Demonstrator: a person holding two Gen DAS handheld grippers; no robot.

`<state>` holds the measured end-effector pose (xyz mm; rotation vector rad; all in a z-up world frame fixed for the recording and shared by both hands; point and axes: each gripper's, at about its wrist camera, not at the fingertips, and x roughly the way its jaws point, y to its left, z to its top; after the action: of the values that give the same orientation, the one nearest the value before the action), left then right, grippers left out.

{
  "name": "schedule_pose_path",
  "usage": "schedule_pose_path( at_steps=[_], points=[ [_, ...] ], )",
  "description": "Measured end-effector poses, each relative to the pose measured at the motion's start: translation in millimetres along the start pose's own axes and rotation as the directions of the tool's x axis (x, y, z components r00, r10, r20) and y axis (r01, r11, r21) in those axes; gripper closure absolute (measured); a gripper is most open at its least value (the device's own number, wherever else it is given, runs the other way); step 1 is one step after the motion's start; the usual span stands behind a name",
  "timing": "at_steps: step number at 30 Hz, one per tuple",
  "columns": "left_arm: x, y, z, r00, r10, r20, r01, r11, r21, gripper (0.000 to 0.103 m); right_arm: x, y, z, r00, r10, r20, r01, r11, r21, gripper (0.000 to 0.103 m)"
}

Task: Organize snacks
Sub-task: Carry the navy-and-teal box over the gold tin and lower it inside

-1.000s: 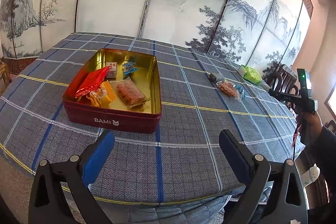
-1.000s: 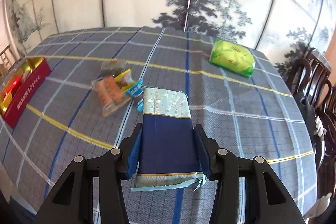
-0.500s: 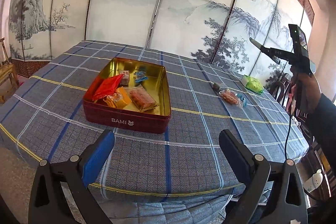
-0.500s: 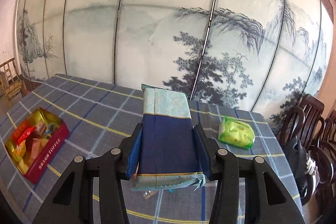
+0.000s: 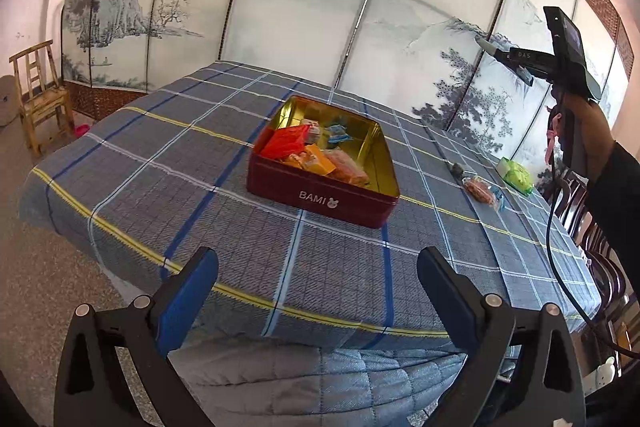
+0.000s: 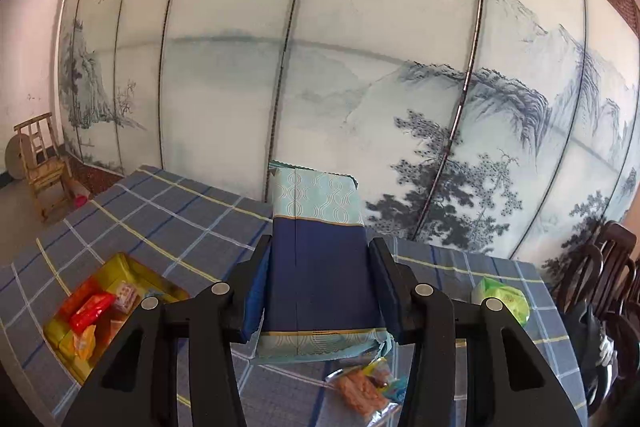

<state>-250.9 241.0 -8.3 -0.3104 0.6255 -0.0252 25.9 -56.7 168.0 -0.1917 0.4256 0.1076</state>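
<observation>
Right gripper (image 6: 320,279): we are seeing its jaws standing partly open and pressing on both flanks of a navy and pale-teal snack packet (image 6: 320,267). The packet is sticking out forward past the fingertips, its crimped teal end lying back between the arms, and it is hanging clear of the table.

Below and just behind this gripper, we are noting a clear bag of orange snacks (image 6: 360,393) lying on the checked tablecloth (image 6: 168,219). To its right a green packet (image 6: 502,301) is resting on the cloth, with dark chairs (image 6: 600,279) beyond. To its lower left the open tin (image 6: 56,331) is sitting, gold inside, holding red and orange packets.

Left gripper (image 5: 316,287): we are recording its jaws spread wide with nothing between the blue pads. It is hovering off the near table edge, well apart from everything.

Ahead of it the red tin (image 5: 320,193), marked BAMI, is sitting on the cloth. To the far right, a hand (image 5: 588,123) is holding the other gripper raised above the table. A wooden chair (image 5: 42,95) is standing far left.
</observation>
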Motion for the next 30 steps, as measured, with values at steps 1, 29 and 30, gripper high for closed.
schedule_pose_path(
  at_steps=[1,29,30],
  points=[
    [-2.4,3.7,-1.9,1.0,0.009,0.001,-0.009,1.0,-0.006,0.005,0.9,7.7,1.7,1.0,0.005,0.0,-0.005,1.0,-0.007,0.054],
    [-31.3,75.3,-38.7,0.991,0.131,-0.017,-0.132,0.979,-0.156,0.005,16.8,153.5,-5.9,0.983,0.176,-0.055,-0.18,0.98,-0.09,0.054],
    [-32.0,77.1,-39.4,0.991,0.136,-0.018,-0.137,0.977,-0.161,0.005,20.0,157.2,-10.0,0.981,0.181,-0.065,-0.186,0.979,-0.088,0.054]
  ],
)
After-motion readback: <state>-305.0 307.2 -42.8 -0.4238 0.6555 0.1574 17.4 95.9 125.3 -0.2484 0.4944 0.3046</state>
